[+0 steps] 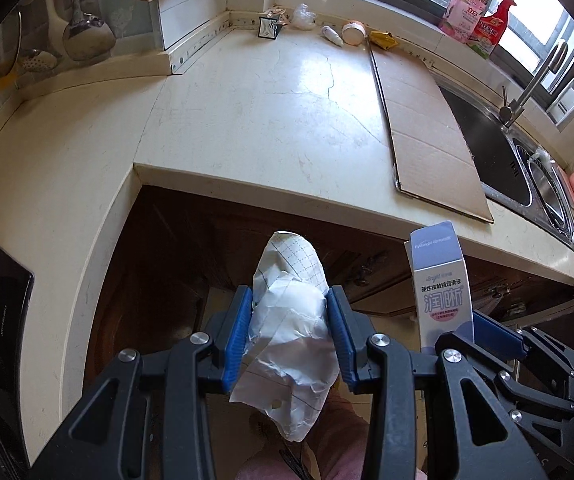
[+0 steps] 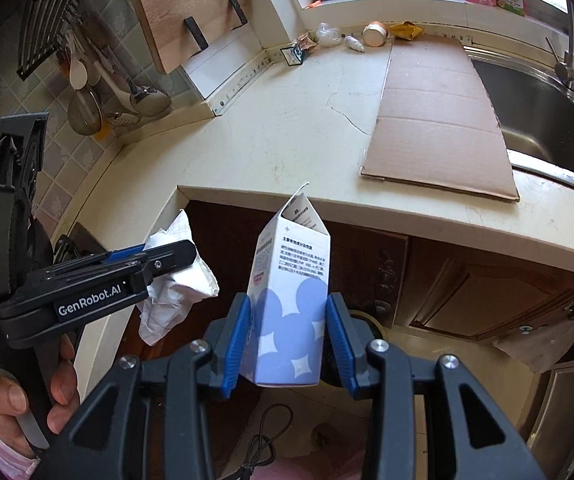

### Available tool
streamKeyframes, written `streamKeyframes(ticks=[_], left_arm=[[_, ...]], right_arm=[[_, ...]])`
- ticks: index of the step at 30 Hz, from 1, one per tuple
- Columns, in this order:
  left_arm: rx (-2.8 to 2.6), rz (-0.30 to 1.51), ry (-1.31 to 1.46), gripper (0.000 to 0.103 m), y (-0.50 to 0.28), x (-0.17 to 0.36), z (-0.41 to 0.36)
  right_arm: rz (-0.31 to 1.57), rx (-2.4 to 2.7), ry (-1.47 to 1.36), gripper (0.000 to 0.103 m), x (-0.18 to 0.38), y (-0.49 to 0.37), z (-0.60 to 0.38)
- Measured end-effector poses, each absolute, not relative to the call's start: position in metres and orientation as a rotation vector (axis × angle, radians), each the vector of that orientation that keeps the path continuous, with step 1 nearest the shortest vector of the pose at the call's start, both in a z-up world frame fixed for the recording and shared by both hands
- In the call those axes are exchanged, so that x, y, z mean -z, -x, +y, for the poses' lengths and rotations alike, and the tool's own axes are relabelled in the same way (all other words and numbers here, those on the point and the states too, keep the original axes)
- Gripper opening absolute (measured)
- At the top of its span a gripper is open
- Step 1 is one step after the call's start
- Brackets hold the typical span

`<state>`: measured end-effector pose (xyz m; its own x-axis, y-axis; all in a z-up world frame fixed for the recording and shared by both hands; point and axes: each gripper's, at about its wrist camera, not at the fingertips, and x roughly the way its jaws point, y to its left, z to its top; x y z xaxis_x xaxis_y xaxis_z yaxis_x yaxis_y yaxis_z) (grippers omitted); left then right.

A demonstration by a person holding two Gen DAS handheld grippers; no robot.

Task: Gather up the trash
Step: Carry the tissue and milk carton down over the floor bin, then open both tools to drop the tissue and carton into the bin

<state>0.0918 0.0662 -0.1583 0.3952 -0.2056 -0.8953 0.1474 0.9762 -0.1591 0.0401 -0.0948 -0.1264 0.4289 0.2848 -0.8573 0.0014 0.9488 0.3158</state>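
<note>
My left gripper [image 1: 290,300] pinches a crumpled paper wad [image 1: 291,320] between its blue pads, held out in front of the countertop [image 1: 247,120] edge, over the dark cabinet fronts. Just to its right, my right gripper [image 2: 289,320] clamps a small lilac-and-white carton [image 2: 287,312], upright, top flap open. Further right on the counter: a flat cardboard sheet [image 2: 439,120], then the steel sink [image 2: 539,120]. More scraps [image 1: 343,34] lie along the back wall.

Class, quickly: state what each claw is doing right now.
Left claw: closed on the crumpled paper.
Right claw: closed on the small blue-and-white carton.
</note>
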Motion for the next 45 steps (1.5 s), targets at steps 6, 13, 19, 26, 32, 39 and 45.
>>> streamKeyframes(ticks=[6, 13, 19, 26, 32, 39, 45], left_arm=[[0.208, 1.195, 0.059, 0.037, -0.084, 0.191, 0.063], [0.204, 1.261, 0.060, 0.037, -0.081, 0.231, 0.062], [0.190, 1.275, 0.055, 0.037, -0.084, 0.274, 0.062], [0.172, 1.309, 0.073, 0.037, -0.092, 0.343, 0.059], [0.163, 1.323, 0.080, 0.037, -0.100, 0.396, 0.054], [0.134, 1.359, 0.107, 0.037, -0.116, 0.453, 0.055], [0.161, 1.390, 0.157, 0.038, -0.125, 0.484, 0.050]], right_arm=[[1.188, -0.178, -0.292, 0.039, 0.163, -0.036, -0.100], [1.258, -0.158, -0.313, 0.039, 0.210, -0.037, -0.106], [1.298, -0.123, -0.311, 0.039, 0.252, -0.039, -0.106], [1.363, -0.091, -0.314, 0.039, 0.316, -0.042, -0.110], [1.398, -0.066, -0.332, 0.039, 0.369, -0.046, -0.111], [1.450, -0.042, -0.377, 0.039, 0.429, -0.051, -0.117], [1.491, -0.025, -0.415, 0.039, 0.467, -0.058, -0.122]])
